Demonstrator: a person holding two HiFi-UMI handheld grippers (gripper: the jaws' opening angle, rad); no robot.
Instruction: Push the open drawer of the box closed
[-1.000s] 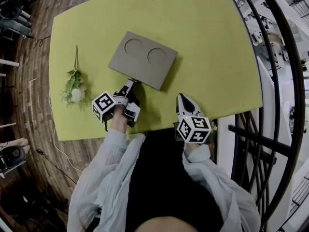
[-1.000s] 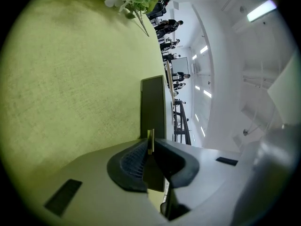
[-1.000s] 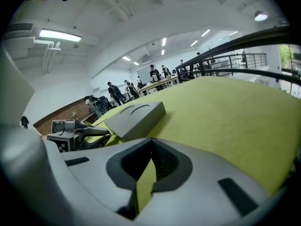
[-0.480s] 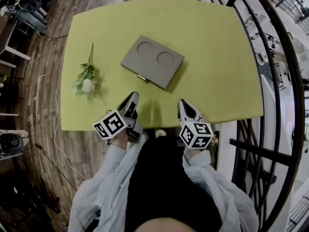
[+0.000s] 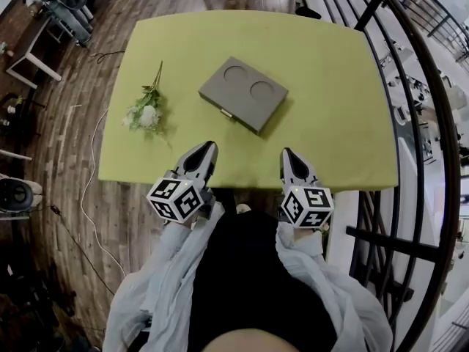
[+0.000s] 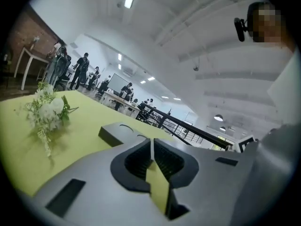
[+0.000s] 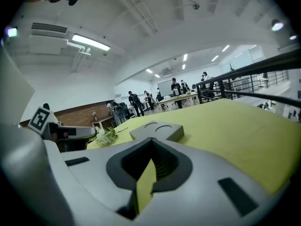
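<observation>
Since the drawer (image 5: pixel 227 114) looks flush in the box (image 5: pixel 243 94), the left gripper (image 5: pixel 208 147) and right gripper (image 5: pixel 289 155), jaws together and empty, likely need no further push.

The left gripper (image 6: pixel 151 144) had its jaws almost together, with nothing between them. Beyond them the grey box (image 6: pixel 121 132) lay on the green table (image 6: pixel 23 154), and the white flowers (image 6: pixel 47 108) lay to its left.
</observation>
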